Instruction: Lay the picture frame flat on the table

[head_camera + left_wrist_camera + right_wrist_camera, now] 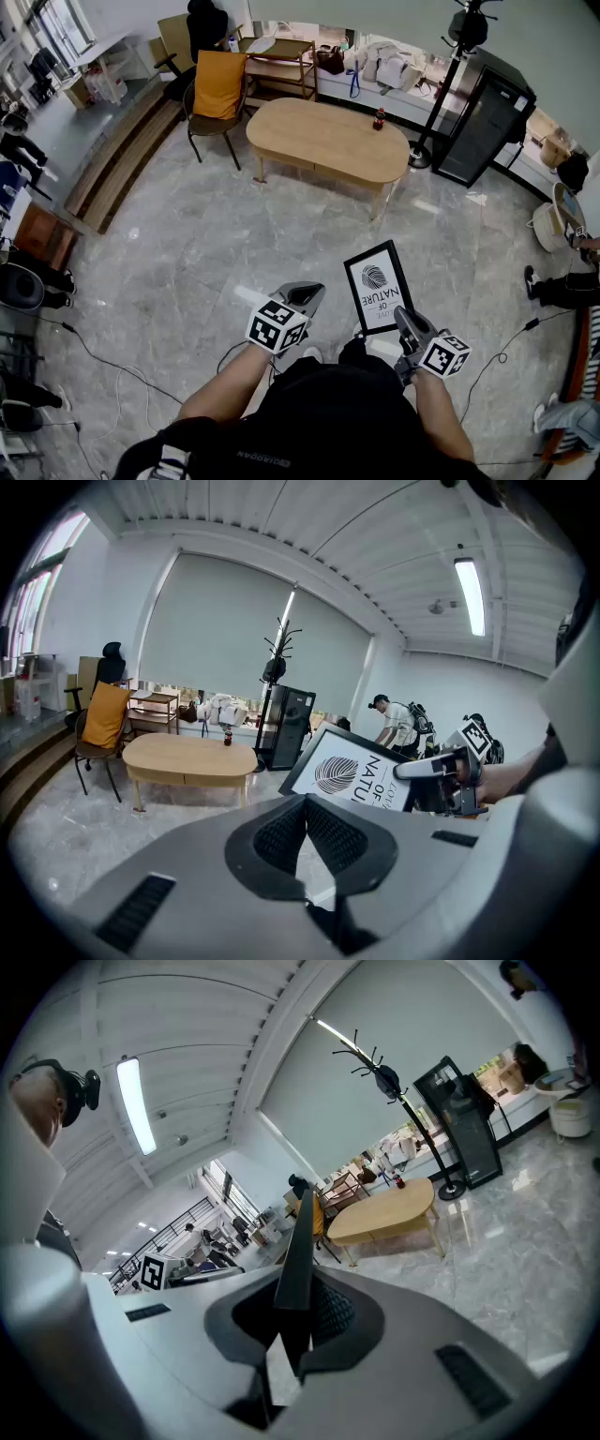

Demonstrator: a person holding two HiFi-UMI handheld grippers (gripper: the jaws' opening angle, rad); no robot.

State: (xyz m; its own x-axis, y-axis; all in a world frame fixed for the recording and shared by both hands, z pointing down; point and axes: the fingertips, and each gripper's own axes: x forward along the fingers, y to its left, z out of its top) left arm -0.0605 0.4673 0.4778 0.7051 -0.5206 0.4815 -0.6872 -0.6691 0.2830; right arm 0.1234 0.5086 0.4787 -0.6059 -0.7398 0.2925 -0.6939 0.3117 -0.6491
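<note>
Indoors, marble floor point(206, 234), wooden table point(319, 141) ahead, right gripper point(406, 323) clamping picture frame point(378, 286), left gripper point(312, 294) seemingly closed.

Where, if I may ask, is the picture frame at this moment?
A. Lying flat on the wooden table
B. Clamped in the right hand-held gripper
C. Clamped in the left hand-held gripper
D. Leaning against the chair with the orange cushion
B: the picture frame is gripped by its edge between the jaws of the right hand-held gripper, over the floor and well short of the wooden table.
</note>
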